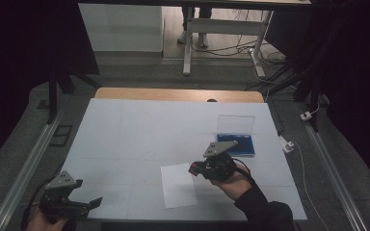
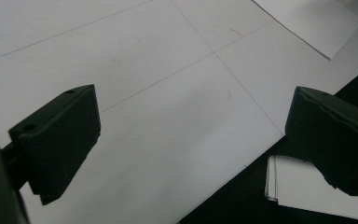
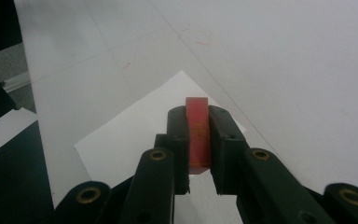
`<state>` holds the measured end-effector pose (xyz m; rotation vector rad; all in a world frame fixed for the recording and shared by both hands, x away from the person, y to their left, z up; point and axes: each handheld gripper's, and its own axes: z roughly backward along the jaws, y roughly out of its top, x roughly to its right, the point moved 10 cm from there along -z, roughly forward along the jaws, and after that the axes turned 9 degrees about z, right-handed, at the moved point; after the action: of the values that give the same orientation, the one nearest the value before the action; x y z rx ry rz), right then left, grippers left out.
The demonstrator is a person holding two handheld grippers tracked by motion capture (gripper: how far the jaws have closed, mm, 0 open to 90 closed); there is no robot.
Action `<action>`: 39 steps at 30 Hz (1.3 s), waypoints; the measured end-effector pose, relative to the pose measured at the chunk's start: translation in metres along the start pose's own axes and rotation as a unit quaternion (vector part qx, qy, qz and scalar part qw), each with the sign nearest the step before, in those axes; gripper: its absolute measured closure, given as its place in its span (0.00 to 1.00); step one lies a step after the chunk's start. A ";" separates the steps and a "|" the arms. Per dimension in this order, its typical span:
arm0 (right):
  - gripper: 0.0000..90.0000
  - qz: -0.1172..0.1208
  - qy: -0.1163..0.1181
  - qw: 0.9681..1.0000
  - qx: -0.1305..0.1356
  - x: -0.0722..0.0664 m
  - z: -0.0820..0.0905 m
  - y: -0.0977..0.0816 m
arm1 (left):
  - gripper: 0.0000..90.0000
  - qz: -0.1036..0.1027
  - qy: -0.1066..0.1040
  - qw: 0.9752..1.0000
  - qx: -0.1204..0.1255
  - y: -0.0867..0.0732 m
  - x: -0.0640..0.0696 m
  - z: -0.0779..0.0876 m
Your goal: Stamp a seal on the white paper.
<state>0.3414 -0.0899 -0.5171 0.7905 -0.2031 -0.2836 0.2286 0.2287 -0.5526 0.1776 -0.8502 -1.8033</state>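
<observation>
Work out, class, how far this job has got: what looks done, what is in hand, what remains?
Done: the blue case stands with its clear lid up. In hand: the right claw is shut on a red block, held over the paper sheet. Left: setting the block down, probably on the sheet; the left claw waits open.

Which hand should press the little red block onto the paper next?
The right. The right gripper is already shut on the red block, right above the white sheet of paper. The left gripper is open and empty, off at the table's near left corner.
</observation>
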 end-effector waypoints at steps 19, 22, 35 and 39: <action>0.88 0.050 0.027 0.998 -0.033 -0.024 -0.035 0.003 | 0.04 0.001 -0.002 1.000 0.001 0.000 0.000 0.000; 0.89 0.053 0.030 0.997 -0.036 -0.025 -0.041 0.002 | 0.04 0.000 -0.002 1.000 0.001 0.000 0.000 0.001; 0.89 0.066 0.042 0.995 -0.058 -0.030 -0.061 -0.008 | 0.04 0.000 -0.003 1.000 0.001 0.000 0.000 0.001; 0.89 0.077 0.044 0.994 -0.061 -0.032 -0.065 -0.010 | 0.04 -0.001 -0.004 1.000 0.001 0.000 0.000 0.001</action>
<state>0.3283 -0.0430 -0.5707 0.6612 -0.1613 -0.1143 0.2281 0.2292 -0.5522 0.1724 -0.8576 -1.8053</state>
